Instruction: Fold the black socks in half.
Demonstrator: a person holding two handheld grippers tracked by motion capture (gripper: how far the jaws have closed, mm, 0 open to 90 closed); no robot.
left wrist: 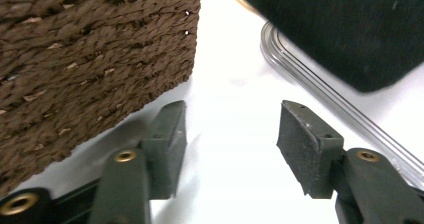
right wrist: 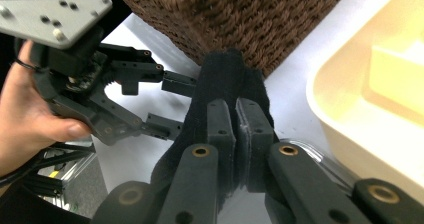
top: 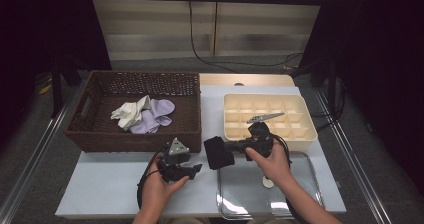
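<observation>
A piece of black cloth [top: 218, 153] hangs between the brown wicker basket [top: 130, 138] and the clear tray [top: 302, 196], and my right gripper [top: 228, 147] is shut on it. In the right gripper view both jaws [right wrist: 236, 119] press the black cloth [right wrist: 225, 74] flat between them. My left gripper [top: 198, 168] is held open just left of the cloth, low over the white table. In the left gripper view its jaws [left wrist: 230, 134] stand wide apart with nothing between them, and the black cloth [left wrist: 350, 24] hangs ahead at the upper right. The left gripper [right wrist: 172, 106] also appears in the right gripper view, open, beside the cloth.
The basket holds a white cloth [top: 131, 112] and a lavender cloth [top: 157, 114]. A cream divided organizer [top: 312, 126] stands at the right rear. A small white disc [top: 268, 182] lies in the clear tray. The basket wall [left wrist: 75, 59] is close on the left gripper's left, the tray rim [left wrist: 325, 91] on its right.
</observation>
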